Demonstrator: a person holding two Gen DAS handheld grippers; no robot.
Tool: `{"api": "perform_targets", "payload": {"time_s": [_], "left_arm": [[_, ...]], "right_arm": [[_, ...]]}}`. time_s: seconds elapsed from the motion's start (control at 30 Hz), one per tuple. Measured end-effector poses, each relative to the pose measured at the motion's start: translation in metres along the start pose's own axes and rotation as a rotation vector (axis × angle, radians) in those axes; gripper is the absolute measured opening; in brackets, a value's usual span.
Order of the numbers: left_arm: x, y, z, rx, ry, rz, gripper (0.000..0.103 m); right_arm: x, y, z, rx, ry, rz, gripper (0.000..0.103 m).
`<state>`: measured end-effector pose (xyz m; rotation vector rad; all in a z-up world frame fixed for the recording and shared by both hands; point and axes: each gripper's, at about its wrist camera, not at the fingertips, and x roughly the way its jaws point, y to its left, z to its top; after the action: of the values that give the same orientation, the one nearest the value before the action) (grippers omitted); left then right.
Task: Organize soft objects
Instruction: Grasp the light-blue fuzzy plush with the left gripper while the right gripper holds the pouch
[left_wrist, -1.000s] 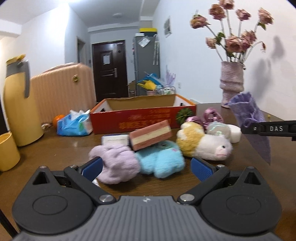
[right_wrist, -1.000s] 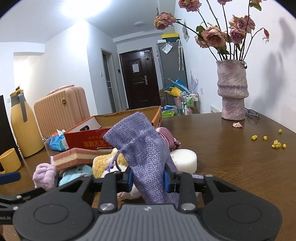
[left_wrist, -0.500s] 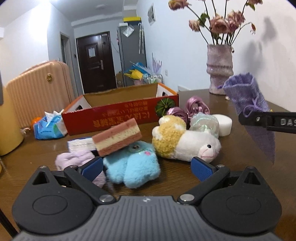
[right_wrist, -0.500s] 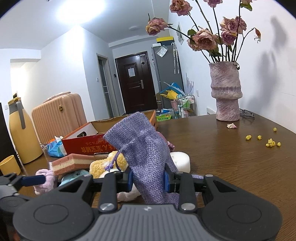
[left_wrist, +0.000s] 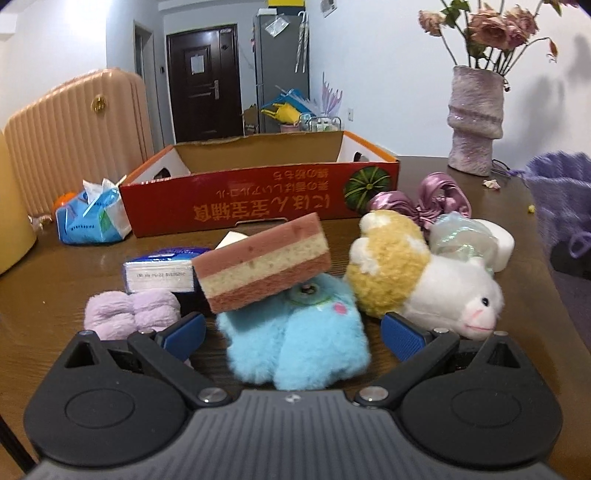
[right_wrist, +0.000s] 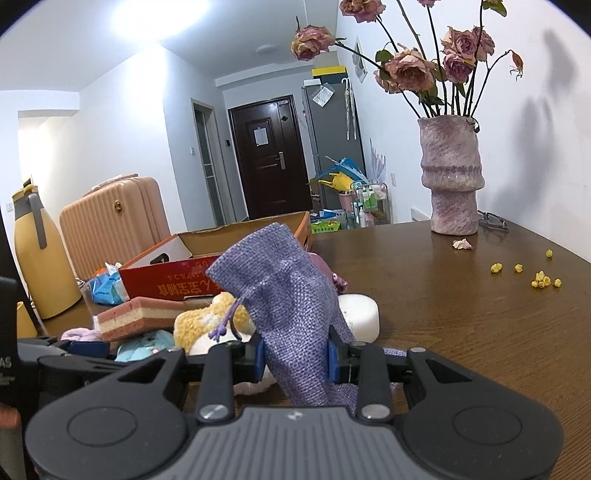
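Note:
My left gripper (left_wrist: 291, 334) is open, its blue pads on either side of a fluffy blue plush (left_wrist: 295, 339). A pink and cream layered sponge (left_wrist: 262, 262) leans on that plush. A lilac fuzzy item (left_wrist: 129, 312) lies at the left, a yellow and white plush animal (left_wrist: 424, 284) at the right. My right gripper (right_wrist: 295, 360) is shut on a purple drawstring pouch (right_wrist: 288, 295), held upright above the table. The pouch (left_wrist: 561, 206) also shows at the right edge of the left wrist view.
A red cardboard box (left_wrist: 258, 199) stands open behind the pile. A tissue pack (left_wrist: 92, 218), a small packet (left_wrist: 159, 271), satin scrunchies (left_wrist: 428, 199), a white round sponge (right_wrist: 360, 317), a vase of roses (right_wrist: 452, 184), a yellow jug (right_wrist: 40, 258) and yellow bits (right_wrist: 541, 278) share the table.
My left gripper moved right and closer to the pile; the blue plush now sits between its open fingers instead of the lilac item. The right gripper and pouch stayed still.

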<state>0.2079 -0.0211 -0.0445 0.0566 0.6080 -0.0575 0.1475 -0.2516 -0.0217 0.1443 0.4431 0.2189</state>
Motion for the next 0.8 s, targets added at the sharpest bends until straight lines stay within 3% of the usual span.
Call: {"api": "perform_targets", "payload": {"time_s": [0.67, 0.8], "left_arm": [[0.027, 0.011, 0.003, -0.035, 0.088, -0.032, 0.103], [0.026, 0.011, 0.002, -0.033, 0.087, -0.028, 0.094]], "right_arm": [[0.01, -0.001, -0.002, -0.013, 0.031, -0.037, 0.031], [0.01, -0.002, -0.002, -0.011, 0.026, -0.039, 0.03]]}}
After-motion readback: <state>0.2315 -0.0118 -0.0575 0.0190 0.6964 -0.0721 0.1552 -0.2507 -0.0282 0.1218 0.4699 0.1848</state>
